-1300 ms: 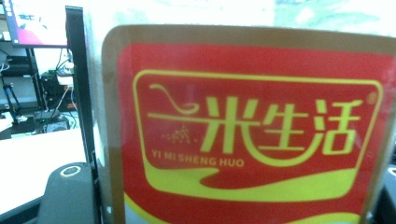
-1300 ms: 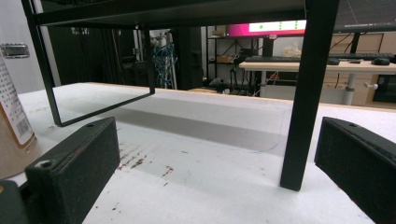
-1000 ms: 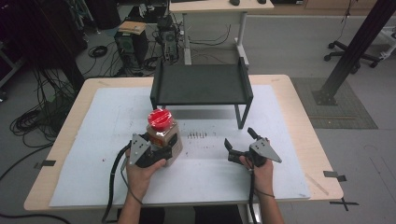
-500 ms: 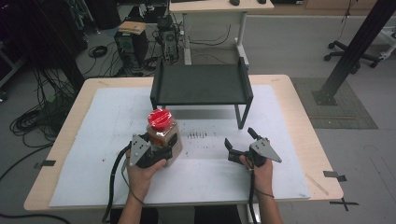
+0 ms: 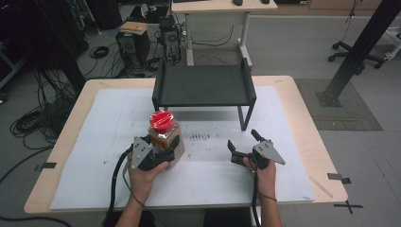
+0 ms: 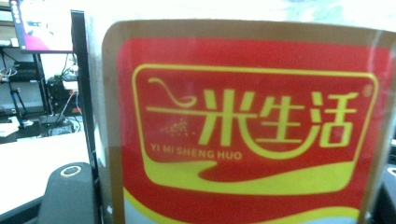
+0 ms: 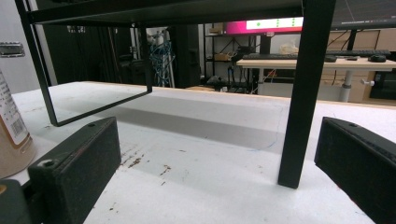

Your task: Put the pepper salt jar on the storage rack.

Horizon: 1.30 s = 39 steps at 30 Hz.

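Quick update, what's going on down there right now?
Left gripper shut on red-lidded jar. Right gripper open, empty. Black shelf stands behind.

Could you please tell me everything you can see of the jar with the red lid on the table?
The clear plastic jar with a red screw lid stands upright on the white mat, in front of the black metal shelf rack and toward its left. Brownish contents show through its walls. The left gripper view shows a red label with yellow Chinese characters and "YI MI SHENG HUO"; the right gripper view shows a barcode on its side. The left gripper is clamped on its lower body.
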Motion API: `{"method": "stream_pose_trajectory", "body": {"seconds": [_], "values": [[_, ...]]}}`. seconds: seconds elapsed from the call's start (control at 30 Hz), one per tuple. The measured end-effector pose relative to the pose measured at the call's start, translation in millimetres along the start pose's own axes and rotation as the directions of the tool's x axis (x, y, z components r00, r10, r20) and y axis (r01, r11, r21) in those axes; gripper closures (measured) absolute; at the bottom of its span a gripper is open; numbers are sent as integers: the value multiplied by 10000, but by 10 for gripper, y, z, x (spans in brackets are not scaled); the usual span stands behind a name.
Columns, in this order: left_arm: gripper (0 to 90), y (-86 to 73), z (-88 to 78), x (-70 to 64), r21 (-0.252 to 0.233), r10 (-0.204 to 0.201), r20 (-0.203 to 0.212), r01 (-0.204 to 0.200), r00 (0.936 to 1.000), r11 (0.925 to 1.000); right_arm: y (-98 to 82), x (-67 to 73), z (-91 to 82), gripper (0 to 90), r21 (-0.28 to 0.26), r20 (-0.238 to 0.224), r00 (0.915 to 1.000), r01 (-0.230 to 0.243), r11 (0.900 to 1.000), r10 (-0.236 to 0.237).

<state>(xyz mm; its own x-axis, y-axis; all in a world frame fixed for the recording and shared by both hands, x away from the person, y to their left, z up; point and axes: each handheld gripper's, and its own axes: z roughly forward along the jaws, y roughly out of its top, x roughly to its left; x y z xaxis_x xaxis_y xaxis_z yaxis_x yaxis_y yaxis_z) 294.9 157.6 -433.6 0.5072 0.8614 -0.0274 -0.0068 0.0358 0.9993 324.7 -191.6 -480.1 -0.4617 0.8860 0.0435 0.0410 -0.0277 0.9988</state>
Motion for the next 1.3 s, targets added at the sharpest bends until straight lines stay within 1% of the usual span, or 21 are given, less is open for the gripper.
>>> {"method": "stream_pose_trajectory", "body": {"seconds": [0.57, 1.3], "values": [[242, -6, 0, 2, -61, 34, 9, -34, 10000, 10000, -1, -1, -3, 3, -38, 27, 10000, -32, 10000, 32], [242, -5, 0, 7, -46, 45, 47, -45, 10000, 10000, 0, 6, -1, 2, 18, 20, 10000, 63, 10000, -63]]}}
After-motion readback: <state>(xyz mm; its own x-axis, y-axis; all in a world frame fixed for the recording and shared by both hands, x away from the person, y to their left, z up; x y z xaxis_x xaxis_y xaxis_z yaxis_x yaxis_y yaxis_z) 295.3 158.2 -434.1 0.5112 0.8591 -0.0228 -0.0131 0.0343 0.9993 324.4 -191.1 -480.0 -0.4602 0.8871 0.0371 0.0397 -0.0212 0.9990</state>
